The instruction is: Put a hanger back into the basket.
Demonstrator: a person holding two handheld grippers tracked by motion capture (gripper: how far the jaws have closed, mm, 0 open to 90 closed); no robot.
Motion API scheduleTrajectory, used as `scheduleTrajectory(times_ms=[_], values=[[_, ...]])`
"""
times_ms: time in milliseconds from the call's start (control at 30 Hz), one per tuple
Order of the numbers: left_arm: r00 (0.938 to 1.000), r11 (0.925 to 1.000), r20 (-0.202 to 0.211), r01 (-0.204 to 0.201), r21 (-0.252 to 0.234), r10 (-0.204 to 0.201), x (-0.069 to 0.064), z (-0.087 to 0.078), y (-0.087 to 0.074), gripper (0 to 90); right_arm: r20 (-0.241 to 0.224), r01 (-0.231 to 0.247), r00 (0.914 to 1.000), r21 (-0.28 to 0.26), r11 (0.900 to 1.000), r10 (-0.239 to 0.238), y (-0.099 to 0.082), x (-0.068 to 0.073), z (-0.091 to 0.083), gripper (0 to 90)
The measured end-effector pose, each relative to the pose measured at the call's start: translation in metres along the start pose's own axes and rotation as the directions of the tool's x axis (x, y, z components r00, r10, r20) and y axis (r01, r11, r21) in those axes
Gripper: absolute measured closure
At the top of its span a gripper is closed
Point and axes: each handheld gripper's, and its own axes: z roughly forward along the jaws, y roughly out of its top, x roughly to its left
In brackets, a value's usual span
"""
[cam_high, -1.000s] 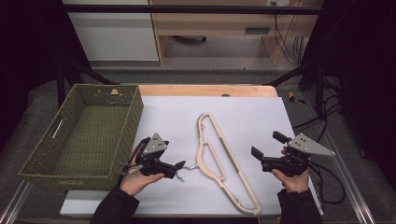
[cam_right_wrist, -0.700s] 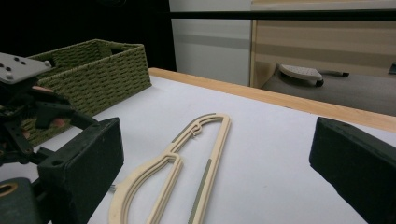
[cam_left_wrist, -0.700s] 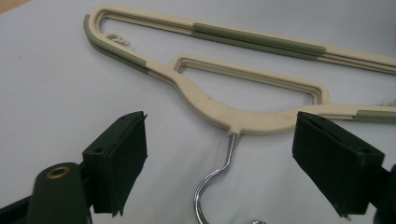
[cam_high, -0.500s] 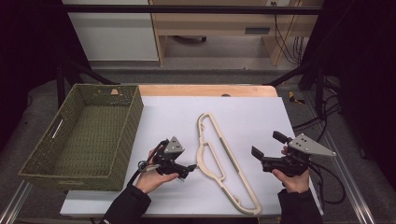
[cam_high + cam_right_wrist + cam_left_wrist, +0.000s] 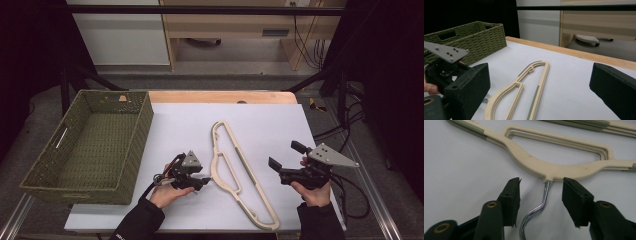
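Hanger (image 5: pixel 235 170), cream plastic with green grip strips, lies flat on the white worktop (image 5: pixel 175 125), its long axis running from the far middle toward the near right edge. In the high view its metal hook (image 5: pixel 202 180) pokes out sideways toward the left tool (image 5: pixel 204 181), which is just beside it. The right tool (image 5: pixel 282 161) is held above the worktop on the hanger's other side, apart from it, so the left hand is plainly the nearer one. A woven green basket (image 5: pixel 90 145) stands at the left.

From the left gripper view comes what the overhead picture cannot resolve: the chrome hook (image 5: pixel 536 211) runs straight between the two black jaws, which stand about half open and have just been closing. Neither pad touches the wire yet; there is white worktop on both sides of it. The hanger's neck (image 5: pixel 549 173) sits just past the jaw tips, so a grip there would likely land on the hook's shank.

The right gripper view looks low across the worktop, with its own jaws spread wide and nothing between them. It shows the hanger's far loop (image 5: pixel 537 66), the basket (image 5: pixel 474 37) behind it, and the left tool's grey plate (image 5: pixel 445 53) near the hook end.
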Motion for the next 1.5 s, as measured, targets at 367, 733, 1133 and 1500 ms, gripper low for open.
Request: scheduleTrajectory(times_ms=[367, 733, 1133, 1500], values=[[0.9994, 0.9993, 0.032, 0.010, 0.036, -0.011, 0.002, 0.009, -0.002, 70.2, -0.004, -0.003, 1.0000, 0.009, 1.0000, 0.003, -0.001, 0.001, 0.002, 3.5], [0.9975, 0.9982, 0.071, -0.013, 0.058, 0.009, 0.004, 0.013, -0.003, 81.7, -0.008, 0.008, 0.9999, 0.011, 0.9999, -0.008, -0.002, 0.001, 0.003, 3.6], [0.9938, 0.9956, 0.091, -0.071, 0.061, 0.065, 0.005, 0.011, 0.000, 88.2, -0.019, 0.009, 0.9998, 0.032, 0.9994, -0.008, -0.004, 0.004, 0.009, 3.6], [0.9929, 0.9938, 0.091, -0.084, 0.073, 0.077, 0.001, 0.003, 0.006, 88.4, -0.053, 0.015, 0.9985, 0.051, 0.9986, -0.012, -0.009, 0.012, 0.020, 5.8]])
